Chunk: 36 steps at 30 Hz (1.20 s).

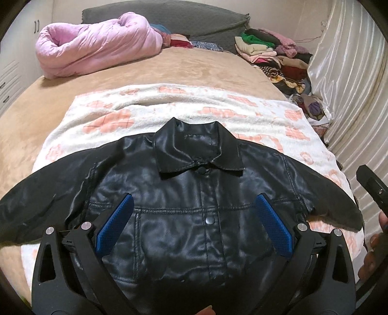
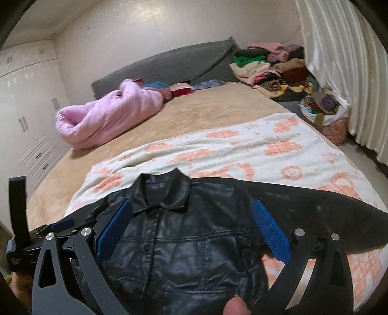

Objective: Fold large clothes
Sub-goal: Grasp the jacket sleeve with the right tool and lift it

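A black leather jacket [image 1: 184, 193] lies flat, front up and buttoned, on a white towel with orange flowers [image 1: 218, 109]. Its sleeves spread out to both sides and its collar points away from me. My left gripper [image 1: 194, 201] hovers over the jacket's chest, open and empty, blue pads wide apart. My right gripper [image 2: 192, 208] is also open and empty above the jacket [image 2: 189, 242], toward its right shoulder. The left gripper [image 2: 60, 224] shows at the left edge of the right wrist view. The right gripper's body [image 1: 373, 189] shows at the right edge of the left wrist view.
The towel [image 2: 242, 150] lies on a tan bed [image 1: 169, 70]. A rolled pink quilt [image 1: 97, 43] sits at the far left. Piles of folded clothes [image 1: 271, 53] line the far right by a white curtain [image 1: 351, 72]. A grey headboard cover [image 1: 169, 14] and white wardrobe [image 2: 26, 109] stand behind.
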Motion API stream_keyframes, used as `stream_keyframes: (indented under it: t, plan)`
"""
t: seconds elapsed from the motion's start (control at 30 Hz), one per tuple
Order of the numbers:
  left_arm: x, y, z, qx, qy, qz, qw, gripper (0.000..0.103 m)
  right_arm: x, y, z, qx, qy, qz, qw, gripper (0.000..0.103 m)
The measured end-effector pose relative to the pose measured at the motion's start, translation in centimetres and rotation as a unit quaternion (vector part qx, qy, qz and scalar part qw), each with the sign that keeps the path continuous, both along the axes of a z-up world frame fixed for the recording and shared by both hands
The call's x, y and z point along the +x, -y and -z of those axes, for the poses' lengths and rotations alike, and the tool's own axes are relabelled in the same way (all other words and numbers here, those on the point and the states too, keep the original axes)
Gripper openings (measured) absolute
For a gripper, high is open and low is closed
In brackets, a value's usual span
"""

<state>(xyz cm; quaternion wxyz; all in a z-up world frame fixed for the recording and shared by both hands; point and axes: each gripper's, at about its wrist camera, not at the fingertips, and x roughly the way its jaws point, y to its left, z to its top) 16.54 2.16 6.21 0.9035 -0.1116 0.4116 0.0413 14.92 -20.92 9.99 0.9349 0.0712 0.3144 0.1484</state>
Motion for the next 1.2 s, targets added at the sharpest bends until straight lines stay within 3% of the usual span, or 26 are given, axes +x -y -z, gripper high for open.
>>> stream_keyframes:
  t: [0.27,0.53,0.77,1.07,1.2]
  plan:
    - [2.3,1.6,0.9,0.003,-0.005,0.017,0.9998,0.094,1.6,3.2,1.8,0.007,-0.008,0.052,0.999,0.099]
    - [3.9,4.1,2.9,-0.017,-0.013,0.052,0.9984,0.094,2.7,7.1,4.8,0.004,-0.031,0.115,0.993,0.099]
    - [5.3,6.6,5.2,-0.012,-0.036,0.066,0.997,0.094,3.6,10.4,7.1,0.021,-0.054,0.155,0.986,0.099]
    - [6.9,9.7,7.5,0.012,-0.061,0.085,0.9944,0.094,4.3,16.1,10.1,0.024,-0.083,0.245,0.966,0.099]
    - [7.5,10.9,8.5,0.016,-0.072,0.093,0.993,0.094,3.7,19.2,11.3,0.028,-0.092,0.313,0.945,0.099]
